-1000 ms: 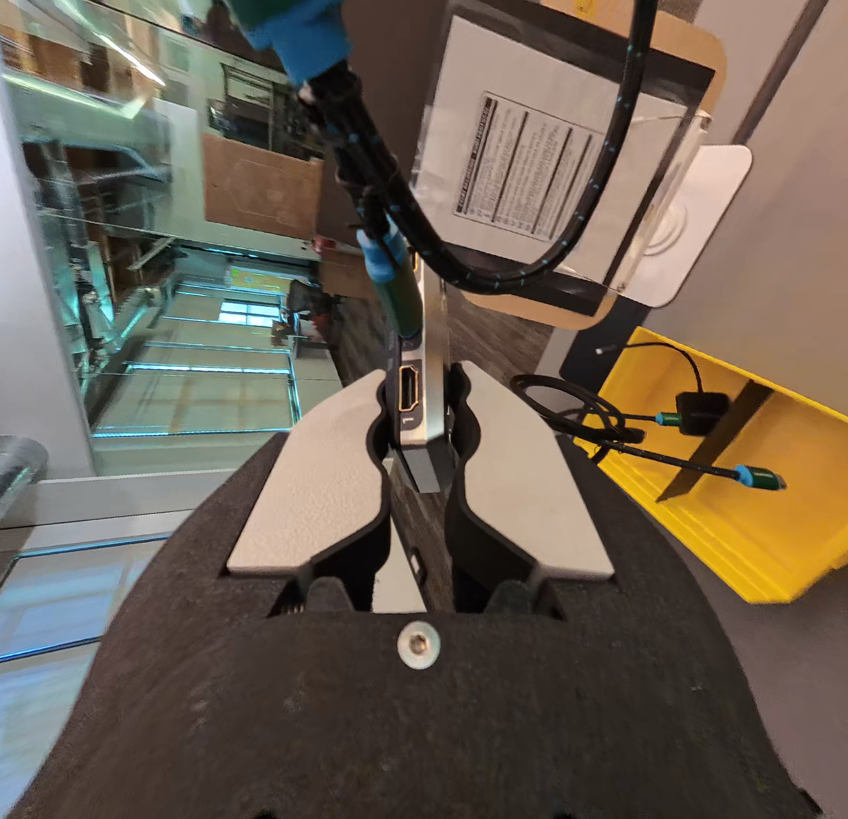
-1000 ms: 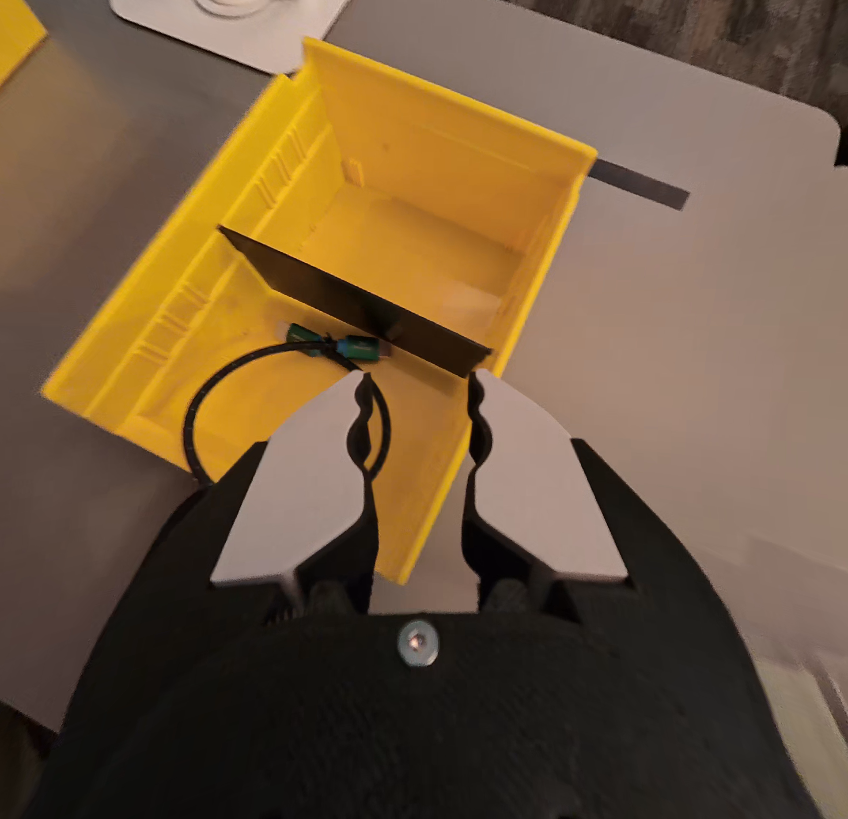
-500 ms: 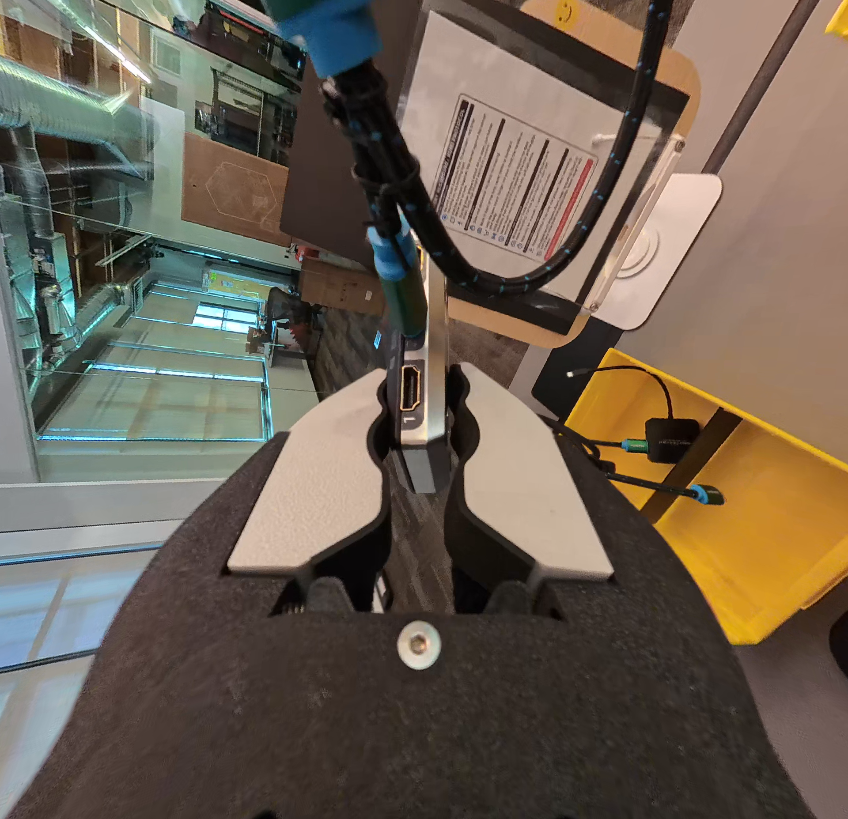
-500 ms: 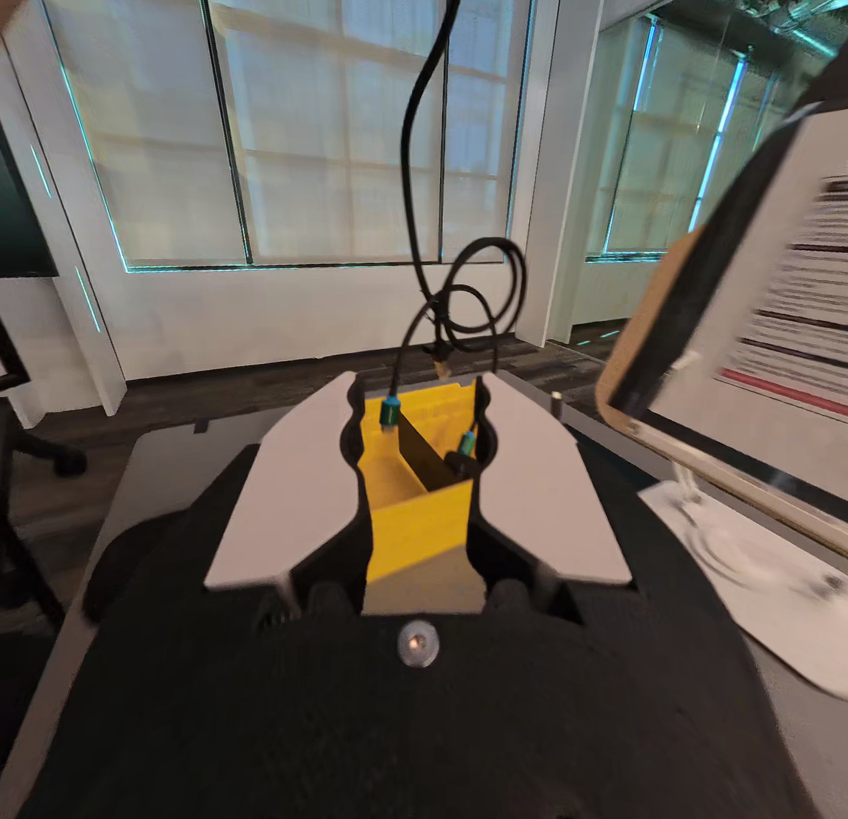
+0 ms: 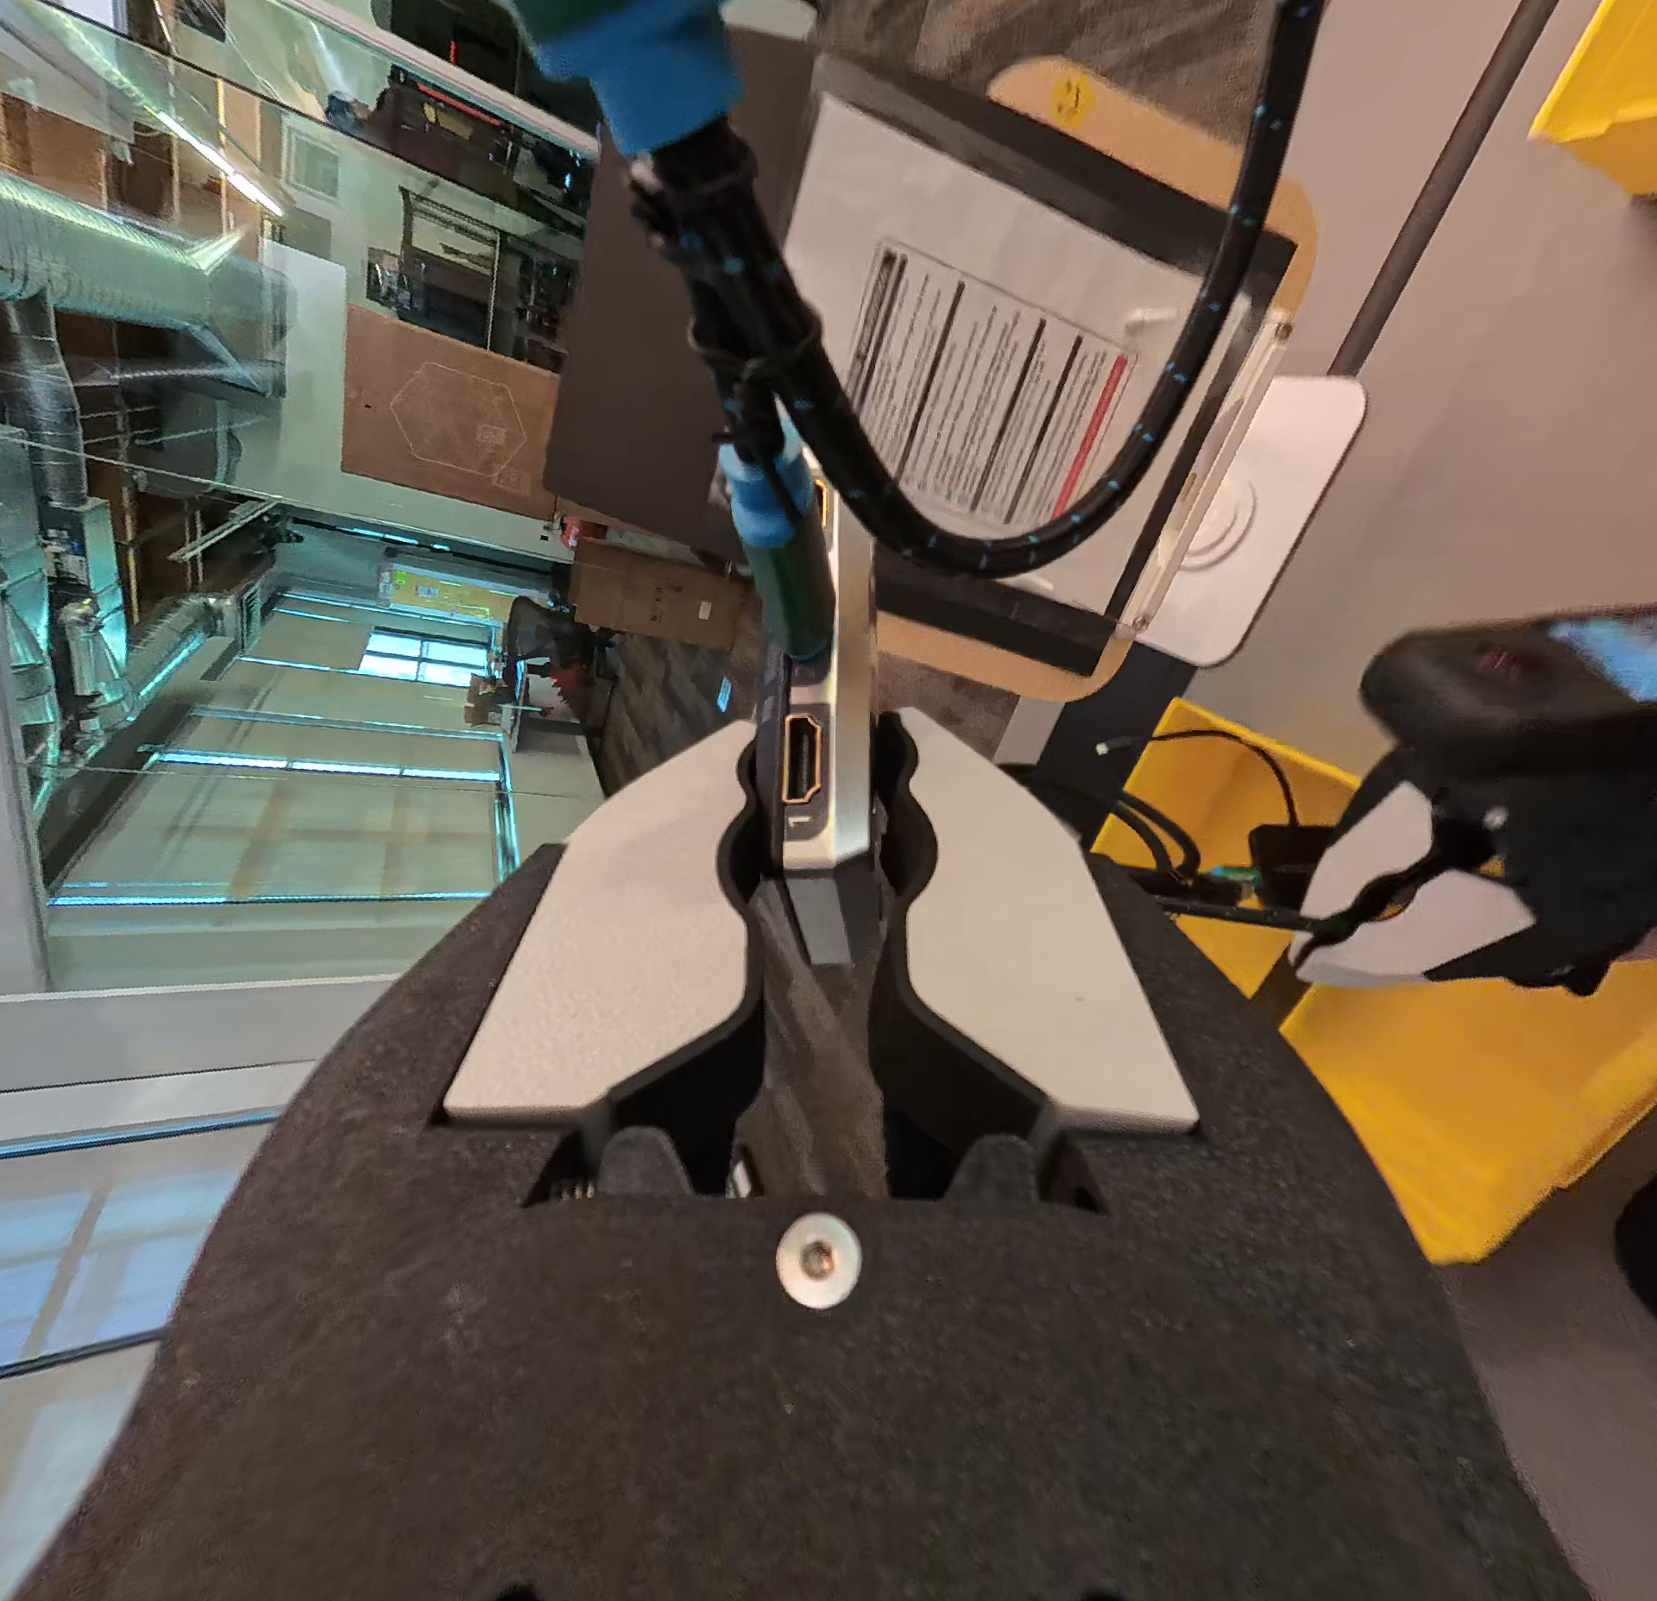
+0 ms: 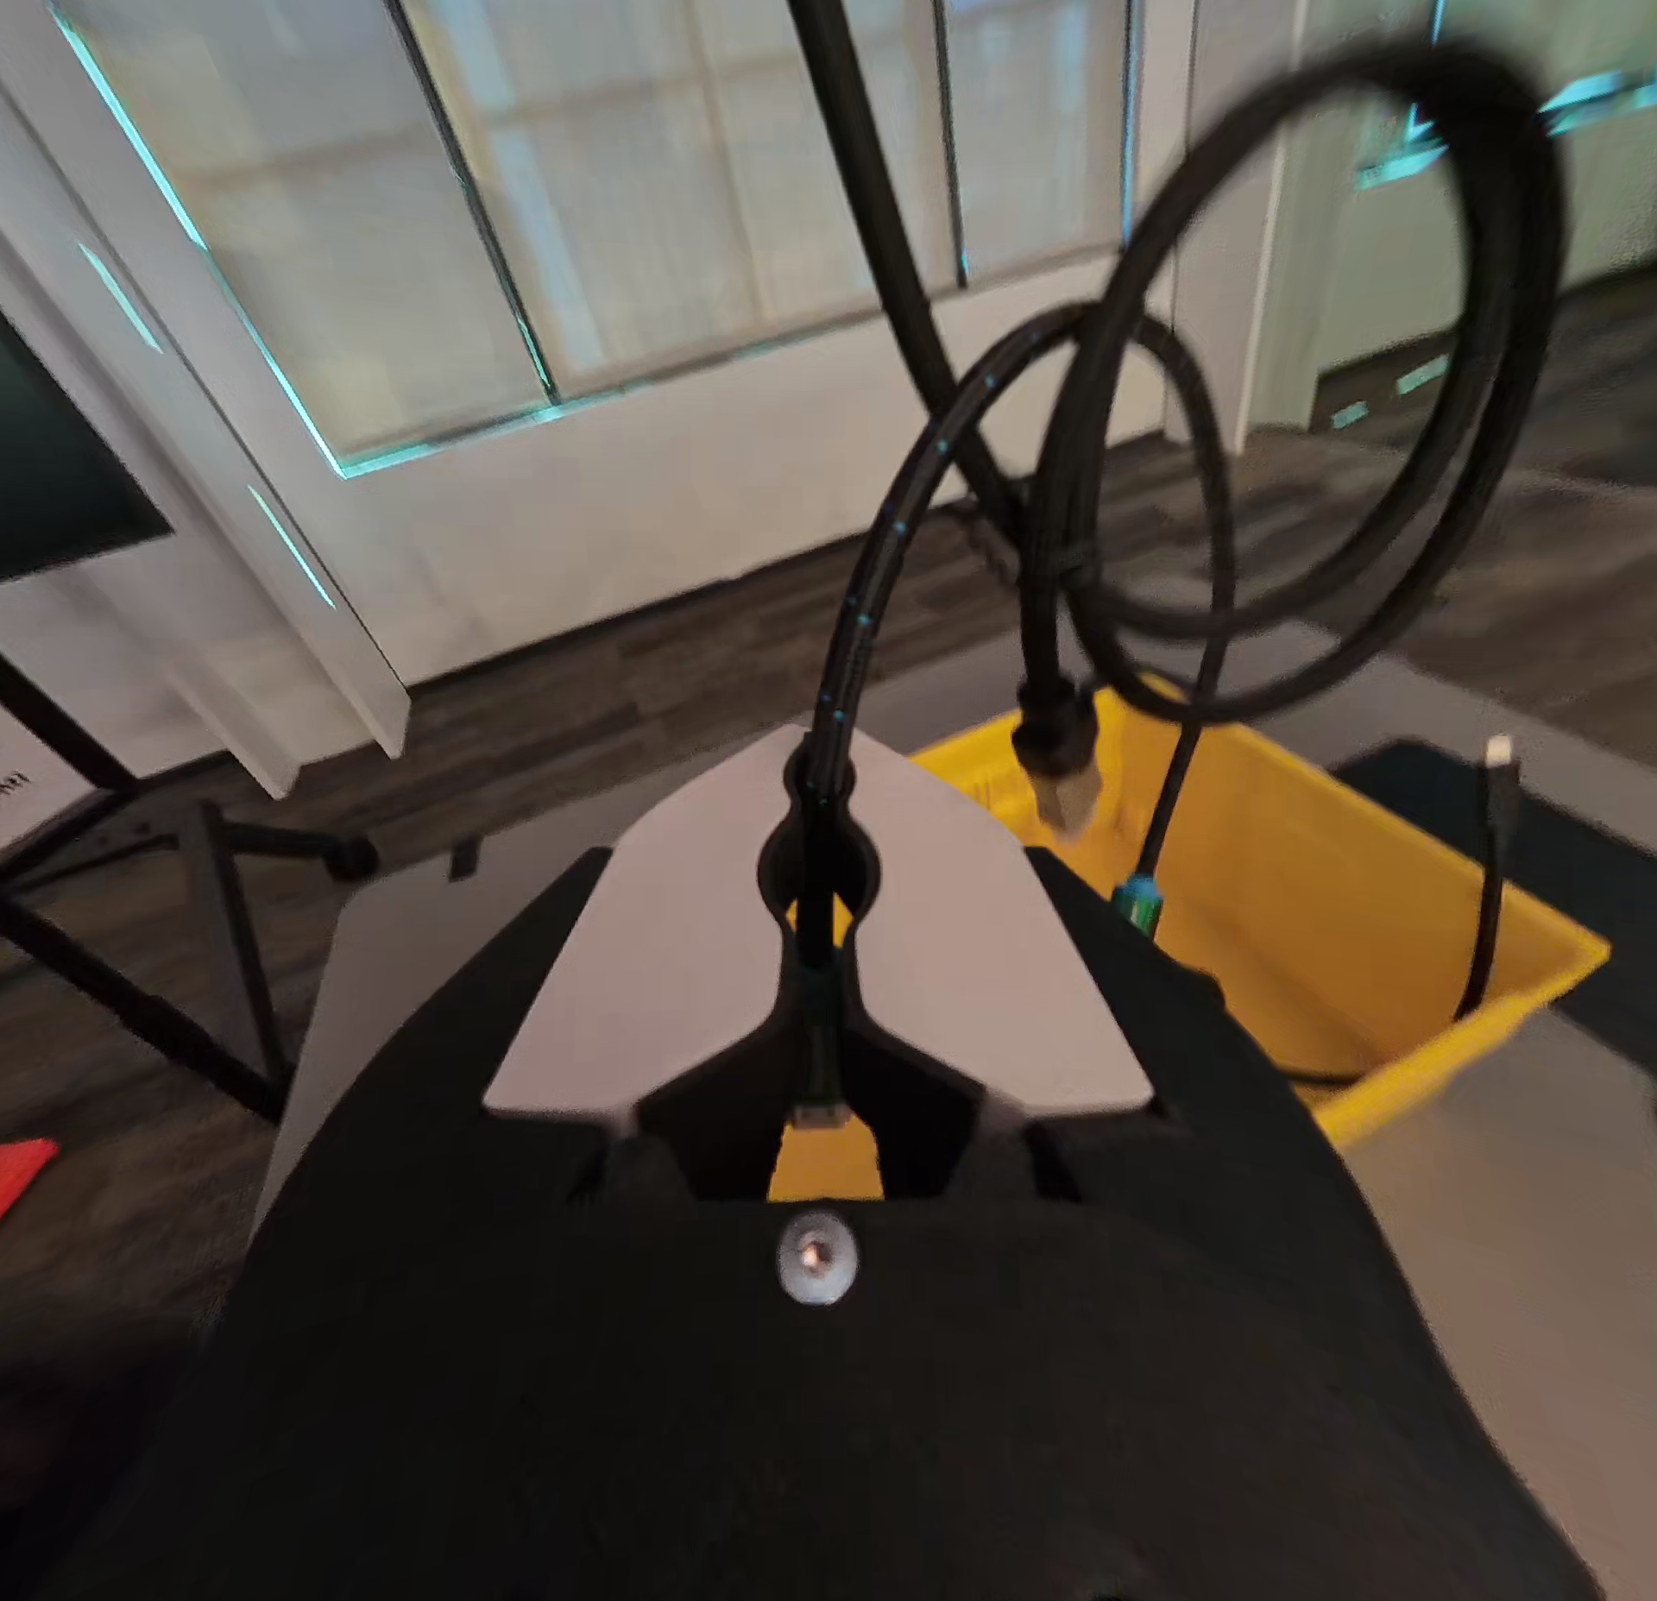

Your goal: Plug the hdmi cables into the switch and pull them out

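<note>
The left tongs (image 5: 820,805), rolled on their side so the room looks tipped over, are closed on the lower end of a slim silver-grey metal switch (image 5: 829,805) held off the table. One gold-rimmed port on the switch faces the camera just above the fingertips. Past it, a green plug with a blue collar (image 5: 789,581) sits in the next port, and its black braided cable (image 5: 1076,518) loops away. Farther right, over a yellow plastic bin (image 5: 1399,1110) on the grey table (image 5: 1524,446), the right tongs (image 5: 1336,921) angle in toward the bin, pinched shut on a thin black braided cable (image 6: 852,625) just behind its green plug (image 6: 820,1038), which points back at the palm.
</note>
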Action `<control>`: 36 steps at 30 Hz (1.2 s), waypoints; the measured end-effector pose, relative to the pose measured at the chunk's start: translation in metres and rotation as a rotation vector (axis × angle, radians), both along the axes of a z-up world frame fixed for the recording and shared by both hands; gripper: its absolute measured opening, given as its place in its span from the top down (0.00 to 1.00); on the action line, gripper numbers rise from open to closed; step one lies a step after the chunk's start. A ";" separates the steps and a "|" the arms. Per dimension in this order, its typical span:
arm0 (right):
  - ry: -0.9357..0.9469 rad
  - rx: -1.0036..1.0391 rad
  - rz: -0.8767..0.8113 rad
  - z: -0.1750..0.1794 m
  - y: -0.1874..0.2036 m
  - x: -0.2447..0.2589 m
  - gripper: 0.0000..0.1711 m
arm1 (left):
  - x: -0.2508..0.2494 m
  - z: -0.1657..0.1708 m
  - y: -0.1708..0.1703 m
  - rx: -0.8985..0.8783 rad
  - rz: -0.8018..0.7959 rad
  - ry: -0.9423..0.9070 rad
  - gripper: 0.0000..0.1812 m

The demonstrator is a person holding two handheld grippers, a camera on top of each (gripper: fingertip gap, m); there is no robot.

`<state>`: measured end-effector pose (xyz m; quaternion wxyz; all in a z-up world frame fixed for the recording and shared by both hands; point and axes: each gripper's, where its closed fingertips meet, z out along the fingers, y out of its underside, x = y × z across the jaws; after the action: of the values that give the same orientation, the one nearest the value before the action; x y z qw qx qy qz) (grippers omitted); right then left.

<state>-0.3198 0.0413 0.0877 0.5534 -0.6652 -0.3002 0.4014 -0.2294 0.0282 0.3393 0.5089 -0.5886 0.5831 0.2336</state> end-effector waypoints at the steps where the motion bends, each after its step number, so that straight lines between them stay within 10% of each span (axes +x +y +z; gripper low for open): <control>1: 0.022 0.018 0.003 0.013 0.000 0.004 1.00 | -0.005 -0.008 0.003 -0.005 0.005 0.011 0.88; 9: 0.165 -0.097 -0.010 0.049 0.064 0.036 0.99 | -0.062 -0.075 0.002 -0.087 0.029 -0.016 0.88; 20: -0.452 -0.555 0.159 -0.133 0.074 -0.008 0.94 | -0.125 -0.033 -0.026 0.014 0.114 -0.125 0.88; 27: -0.089 -0.355 0.171 -0.055 0.069 0.034 0.74 | -0.109 0.011 -0.033 0.202 0.082 -0.079 0.88; 36: 0.266 0.134 -0.231 0.119 -0.027 0.276 0.81 | 0.011 0.013 -0.057 0.463 -0.119 -0.097 0.88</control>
<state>-0.0434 0.0147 0.2064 0.6738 -0.5981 -0.1722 0.3984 -0.2180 -0.0289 0.3527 0.6703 -0.4317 0.5225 0.3022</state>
